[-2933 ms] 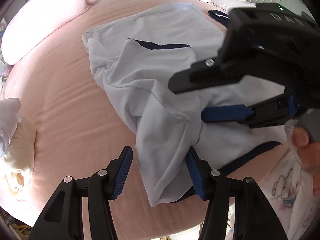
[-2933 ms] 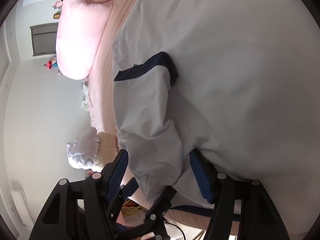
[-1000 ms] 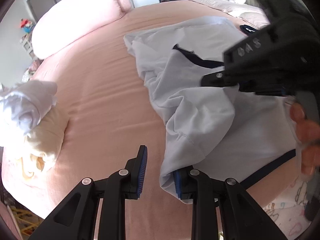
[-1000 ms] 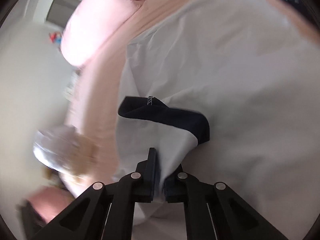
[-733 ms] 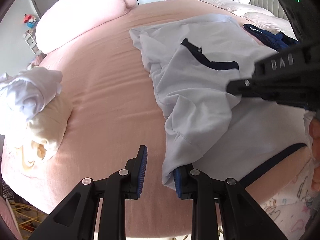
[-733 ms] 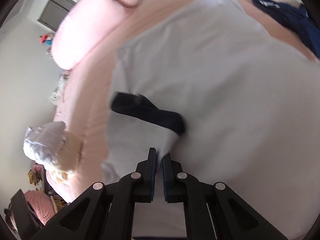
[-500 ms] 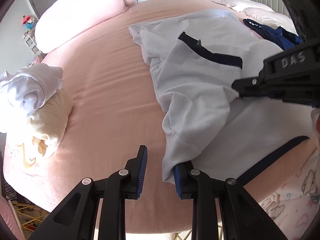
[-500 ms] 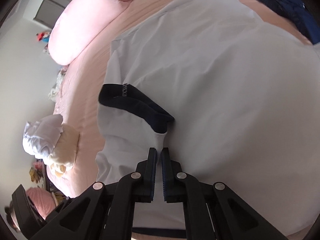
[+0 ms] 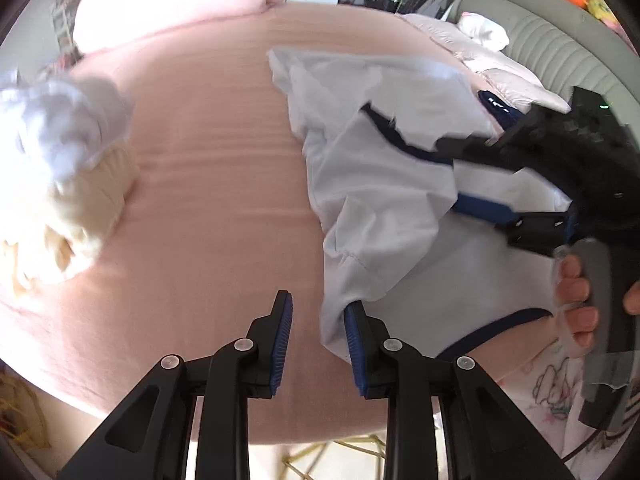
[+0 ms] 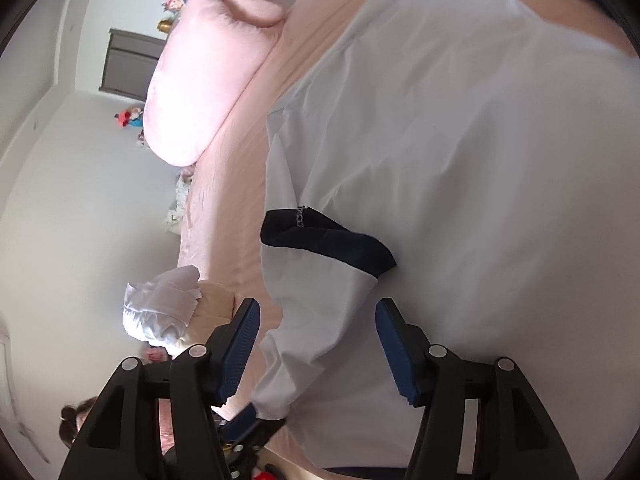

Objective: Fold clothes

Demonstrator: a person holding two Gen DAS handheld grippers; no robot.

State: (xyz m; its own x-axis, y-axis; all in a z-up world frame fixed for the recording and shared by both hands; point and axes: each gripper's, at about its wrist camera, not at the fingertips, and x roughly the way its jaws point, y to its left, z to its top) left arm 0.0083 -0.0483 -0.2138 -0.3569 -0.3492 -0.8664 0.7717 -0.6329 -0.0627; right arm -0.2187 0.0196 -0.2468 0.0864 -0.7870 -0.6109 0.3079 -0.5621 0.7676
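At near edge of bed: left gripper [image 9: 316, 332] is hanging with jaws parted a moderate way; the sleeve's shoulder end is brushing the inner face of its right finger [image 9: 354, 332], nothing pinched.
Right gripper [image 10: 316, 344]: jaws are standing wide, straddling the sleeve [image 10: 320, 320] without touching it as far as I can tell; hand [image 9: 576, 300] is wrapping the handle.
Garment: pale grey sweatshirt [image 9: 400, 184] with navy trim is lying spread on the pink bed [image 9: 208, 168], toward its right side, hem at the near edge; sleeve is lying folded across the body.
Key relation: sleeve's long axis is running from the left gripper at the near edge up and away to the navy cuff [image 10: 328, 240], which is sitting just beyond the right gripper's tips; right is nearer the cuff, left nearer the shoulder.
Far side: white and cream clothes pile [image 9: 60, 184] is sitting at the bed's left edge, pink pillow [image 9: 180, 4] along the far edge.
Change: half a second back the right gripper was clamping sleeve cloth just short of the cuff; now it is gaping and the sleeve is lying free. Left is showing about the same gap.
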